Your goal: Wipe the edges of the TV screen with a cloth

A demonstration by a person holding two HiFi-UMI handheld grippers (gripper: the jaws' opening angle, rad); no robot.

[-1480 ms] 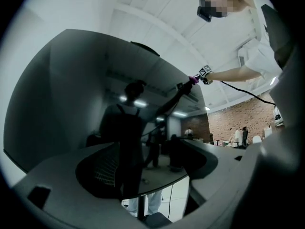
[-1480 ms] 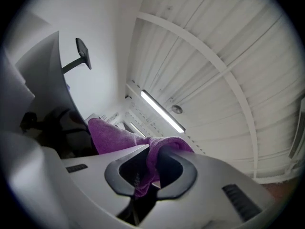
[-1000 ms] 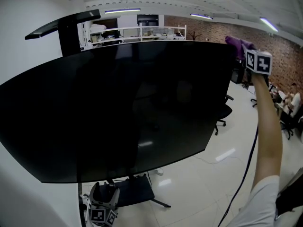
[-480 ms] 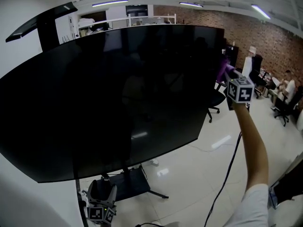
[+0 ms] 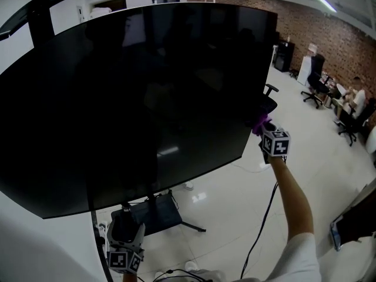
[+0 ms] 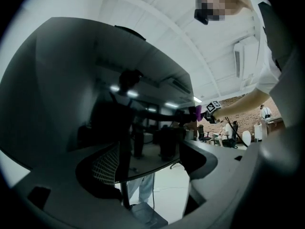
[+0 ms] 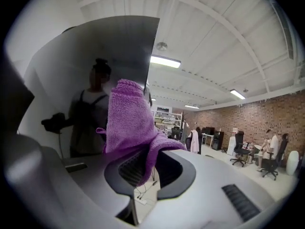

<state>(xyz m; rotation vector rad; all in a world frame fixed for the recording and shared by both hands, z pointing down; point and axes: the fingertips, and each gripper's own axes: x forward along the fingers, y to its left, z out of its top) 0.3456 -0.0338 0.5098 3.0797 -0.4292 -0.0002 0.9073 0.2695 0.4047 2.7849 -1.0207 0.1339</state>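
Since a second ago, the right gripper (image 5: 263, 131) has slid down the right edge of the TV screen (image 5: 129, 98), from the upper right corner of the head view to the middle right; the left gripper (image 5: 125, 242) sits at the bottom left as before.

In the right gripper view the jaws are closed on a purple cloth (image 7: 127, 123); a bunched fold is pinched between them at lower centre, and the rest stands up past the jaw tips, lying against the screen's right edge at upper centre.

The cloth looks soft, light and limp, probably microfibre; gripping it by a gathered fold, as here, leaves a loose pad free to wipe. The screen looks glossy and easily marked, and it stands on a floor stand, so light pressure seems wise.

In the left gripper view the jaws are wide apart with nothing between them; the screen's lower edge shows beyond the gap.
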